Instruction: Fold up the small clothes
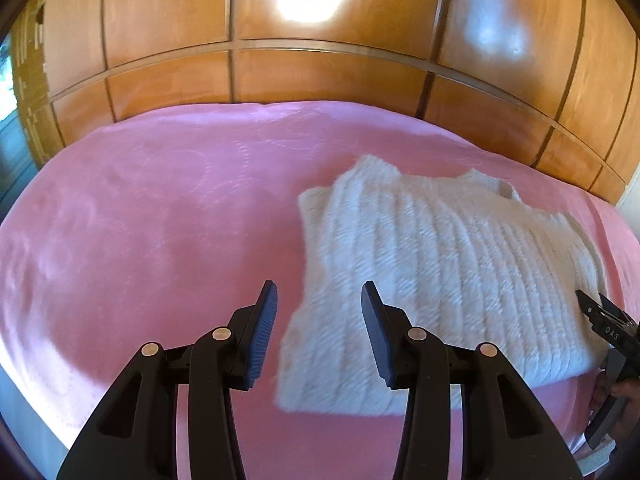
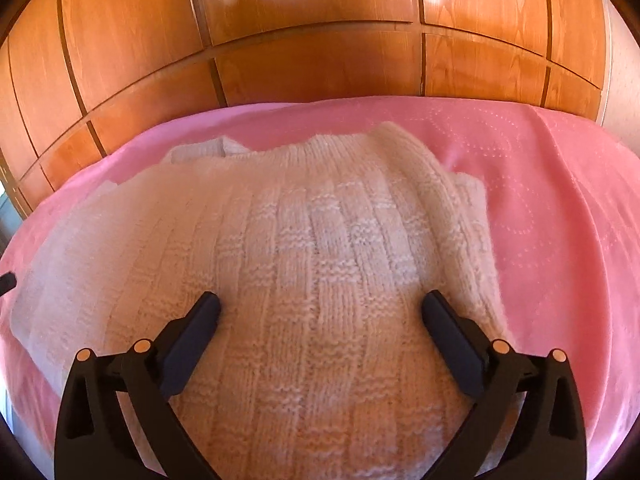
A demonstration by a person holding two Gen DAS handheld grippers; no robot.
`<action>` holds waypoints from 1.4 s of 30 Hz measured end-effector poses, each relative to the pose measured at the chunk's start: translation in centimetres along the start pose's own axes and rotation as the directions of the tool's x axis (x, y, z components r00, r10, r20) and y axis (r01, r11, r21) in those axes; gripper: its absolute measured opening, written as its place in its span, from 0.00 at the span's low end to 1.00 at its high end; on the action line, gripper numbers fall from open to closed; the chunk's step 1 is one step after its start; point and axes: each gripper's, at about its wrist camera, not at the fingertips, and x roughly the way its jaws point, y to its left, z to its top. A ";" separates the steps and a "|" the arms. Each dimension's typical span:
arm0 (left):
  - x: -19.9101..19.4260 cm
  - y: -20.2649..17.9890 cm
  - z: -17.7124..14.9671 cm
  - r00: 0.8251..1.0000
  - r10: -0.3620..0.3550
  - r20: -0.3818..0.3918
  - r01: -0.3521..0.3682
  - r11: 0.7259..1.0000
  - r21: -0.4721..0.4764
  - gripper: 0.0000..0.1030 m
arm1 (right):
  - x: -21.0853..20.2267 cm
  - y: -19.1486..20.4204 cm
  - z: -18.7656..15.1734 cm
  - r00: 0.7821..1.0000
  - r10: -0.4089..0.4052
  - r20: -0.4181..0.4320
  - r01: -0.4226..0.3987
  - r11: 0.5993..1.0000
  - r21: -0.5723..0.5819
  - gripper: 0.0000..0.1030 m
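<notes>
A white ribbed knit sweater (image 1: 440, 264) lies folded on a pink bedspread (image 1: 152, 216). My left gripper (image 1: 318, 300) is open and empty, hovering over the sweater's left edge. In the right wrist view the sweater (image 2: 320, 264) fills the middle of the frame. My right gripper (image 2: 320, 304) is open wide and empty, just above the sweater's near part. The right gripper also shows at the right edge of the left wrist view (image 1: 596, 304), at the sweater's right side.
A wooden panelled wardrobe (image 1: 320, 72) stands behind the bed and also fills the back of the right wrist view (image 2: 320, 40). The pink bedspread (image 2: 560, 220) stretches right of the sweater. The bed's left edge (image 1: 24, 408) drops off at the lower left.
</notes>
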 end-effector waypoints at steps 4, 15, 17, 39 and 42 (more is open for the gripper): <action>-0.7 1.9 -1.2 1.000 0.005 0.002 -0.005 0.999 -0.038 0.60 | -0.3 0.0 -0.2 1.000 0.007 0.002 -0.007 1.000 0.012 0.98; -0.6 5.9 -3.9 0.966 -0.254 -0.049 0.241 0.952 -0.187 0.51 | -0.5 0.1 -0.7 1.000 0.003 0.031 -0.003 1.000 0.002 0.98; -0.3 5.6 -3.7 0.955 -0.293 -0.044 0.280 0.940 -0.194 0.51 | -0.4 0.1 -0.7 0.999 0.002 0.034 -0.002 1.000 0.000 0.98; 1.9 2.5 2.5 0.980 -0.187 -0.071 0.181 0.980 -0.087 0.37 | -0.7 0.1 -0.7 0.999 0.010 0.053 -0.010 1.000 0.001 0.98; 4.2 1.9 4.6 0.975 -0.201 -0.095 0.193 0.977 -0.091 0.49 | -0.7 0.1 -0.7 0.998 0.012 0.056 -0.013 1.000 0.001 0.98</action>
